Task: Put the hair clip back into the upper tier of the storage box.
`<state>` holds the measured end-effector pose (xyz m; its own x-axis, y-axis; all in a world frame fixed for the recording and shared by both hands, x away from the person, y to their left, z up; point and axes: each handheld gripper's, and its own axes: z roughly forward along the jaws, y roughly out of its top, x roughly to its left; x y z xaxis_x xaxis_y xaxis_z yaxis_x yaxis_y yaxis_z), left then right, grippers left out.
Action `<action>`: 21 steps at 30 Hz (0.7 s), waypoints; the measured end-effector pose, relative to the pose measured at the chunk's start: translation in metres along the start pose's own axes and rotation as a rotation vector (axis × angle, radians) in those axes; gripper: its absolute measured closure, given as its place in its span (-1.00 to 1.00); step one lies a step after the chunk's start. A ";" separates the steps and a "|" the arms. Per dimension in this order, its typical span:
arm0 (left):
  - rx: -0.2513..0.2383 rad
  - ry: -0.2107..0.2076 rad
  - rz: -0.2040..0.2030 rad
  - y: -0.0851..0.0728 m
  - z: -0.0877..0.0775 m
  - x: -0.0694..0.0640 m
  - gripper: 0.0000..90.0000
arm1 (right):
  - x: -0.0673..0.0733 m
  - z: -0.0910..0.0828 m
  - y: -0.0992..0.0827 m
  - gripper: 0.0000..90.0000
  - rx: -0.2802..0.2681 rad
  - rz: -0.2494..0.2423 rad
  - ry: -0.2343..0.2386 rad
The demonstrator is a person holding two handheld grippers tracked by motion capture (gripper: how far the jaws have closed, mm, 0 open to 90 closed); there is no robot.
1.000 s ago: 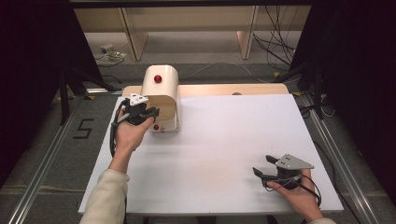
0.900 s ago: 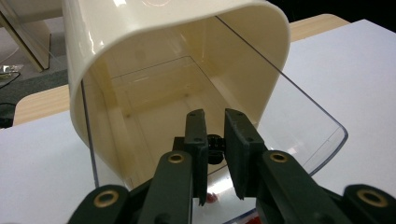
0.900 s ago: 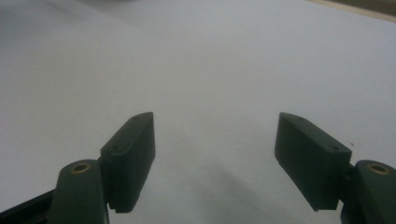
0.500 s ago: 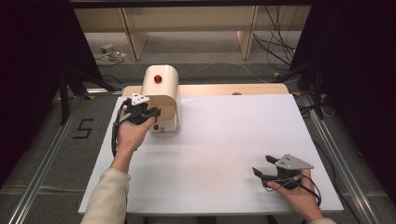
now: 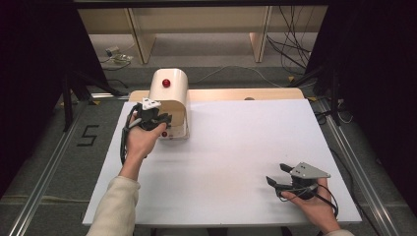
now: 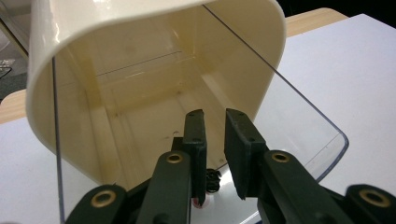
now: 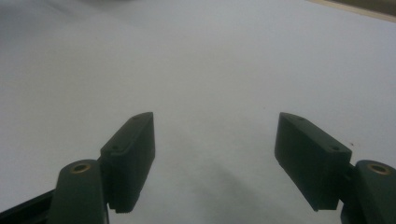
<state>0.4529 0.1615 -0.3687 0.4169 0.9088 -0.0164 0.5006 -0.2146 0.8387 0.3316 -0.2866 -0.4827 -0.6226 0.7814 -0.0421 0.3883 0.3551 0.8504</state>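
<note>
Your left gripper (image 6: pixel 215 154), jaws nearly pressed together around the small knob on the clear door (image 6: pixel 299 126) of the cream bread-bin-like box (image 5: pixel 169 101) at upper left of the high view, should pull gently, since that thin panel looks light, slippery and brittle, while your right gripper (image 5: pixel 276 175) rests spread wide at lower right.

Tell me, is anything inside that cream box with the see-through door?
Empty, as far as it shows. Through the clear door, the cream box has bare walls and floor; its bottom front corner is hidden behind the left gripper.

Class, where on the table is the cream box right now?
In the high view, the cream box stands at the table's far left, with the left gripper at its open front.
</note>
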 end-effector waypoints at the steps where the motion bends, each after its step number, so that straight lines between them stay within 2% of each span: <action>1: 0.003 0.001 0.003 0.000 0.000 0.000 0.73 | 0.000 0.000 0.000 -0.34 -0.003 0.000 0.002; 11: -0.015 0.004 -0.001 0.002 -0.001 -0.002 0.61 | 0.000 0.000 0.000 -0.34 0.001 -0.001 0.002; 16: -0.031 -0.003 -0.027 0.002 -0.006 -0.002 0.45 | 0.000 0.000 0.000 -0.34 0.001 -0.001 0.002; 21: -0.054 -0.009 -0.034 0.003 -0.012 -0.004 0.22 | 0.000 0.000 0.000 -0.34 -0.009 -0.001 0.005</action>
<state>0.4438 0.1617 -0.3594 0.4074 0.9119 -0.0504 0.4729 -0.1635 0.8658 0.3318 -0.2870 -0.4828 -0.6265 0.7784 -0.0397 0.3817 0.3508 0.8551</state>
